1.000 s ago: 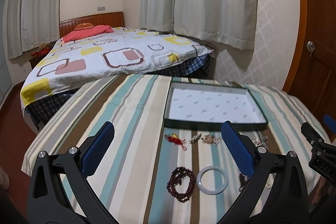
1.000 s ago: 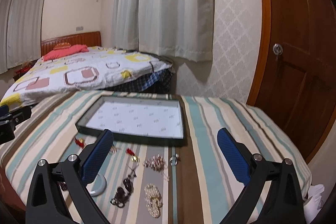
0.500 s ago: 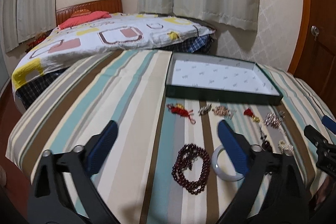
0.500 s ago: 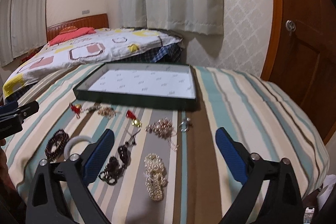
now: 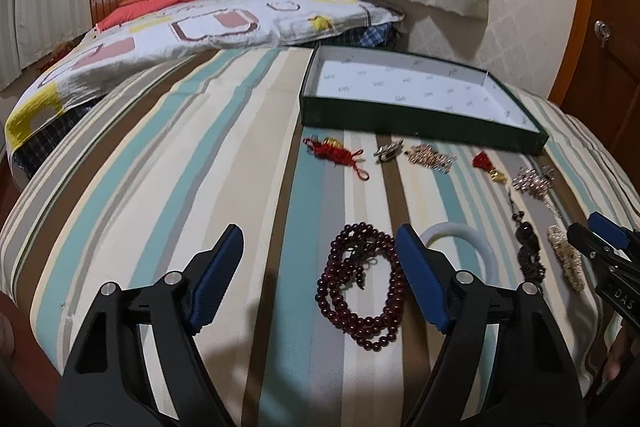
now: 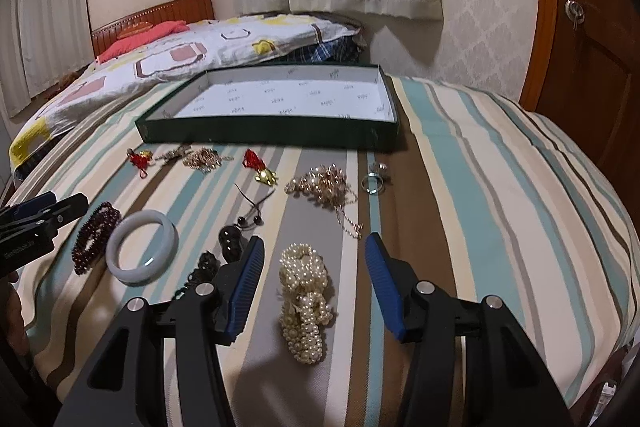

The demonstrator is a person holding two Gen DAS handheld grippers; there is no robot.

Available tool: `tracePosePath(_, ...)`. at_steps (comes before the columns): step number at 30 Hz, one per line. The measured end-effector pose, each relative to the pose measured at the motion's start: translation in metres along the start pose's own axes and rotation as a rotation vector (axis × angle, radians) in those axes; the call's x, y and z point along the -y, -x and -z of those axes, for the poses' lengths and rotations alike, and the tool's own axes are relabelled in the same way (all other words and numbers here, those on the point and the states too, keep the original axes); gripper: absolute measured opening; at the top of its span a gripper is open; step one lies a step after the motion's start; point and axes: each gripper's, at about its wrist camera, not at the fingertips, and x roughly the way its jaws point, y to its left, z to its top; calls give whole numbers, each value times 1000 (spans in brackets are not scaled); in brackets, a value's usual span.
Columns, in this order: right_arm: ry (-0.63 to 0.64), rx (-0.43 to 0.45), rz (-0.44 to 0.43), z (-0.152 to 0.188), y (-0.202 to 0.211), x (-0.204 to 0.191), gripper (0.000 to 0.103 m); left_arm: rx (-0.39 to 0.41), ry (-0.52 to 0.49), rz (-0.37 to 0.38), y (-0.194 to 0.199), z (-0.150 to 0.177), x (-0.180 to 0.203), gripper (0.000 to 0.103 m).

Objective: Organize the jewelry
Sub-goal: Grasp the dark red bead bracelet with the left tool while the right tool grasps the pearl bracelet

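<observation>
My right hand-held gripper (image 6: pixel 314 279) is spread, its jaws just been closing around the pearl strand (image 6: pixel 306 301) lying between them, untouched. My left hand-held gripper (image 5: pixel 320 267) is spread too, also narrowing, with the dark red bead necklace (image 5: pixel 362 287) towards its right jaw. At twelve o'clock, beyond the other pieces, waits the empty green tray (image 6: pixel 276 133). A loose strand may slip or snag on the striped cloth (image 6: pixel 480 187).

Striped cloth surface (image 6: pixel 480 187) under green tray (image 6: pixel 256 135), pearl strand (image 6: pixel 306 291), white bangle (image 6: pixel 142 247), dark bead string (image 5: pixel 362 285).
</observation>
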Motion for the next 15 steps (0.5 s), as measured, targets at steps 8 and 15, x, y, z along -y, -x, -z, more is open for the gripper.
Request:
tracePosePath(8,-3,-35,-9,3,-8,0,53,-53,-46,-4,-14,3,8,76)
tracePosePath(15,-7,-36,-9,3,-8,0,53,-106,4,-30,-26,4,-10,75)
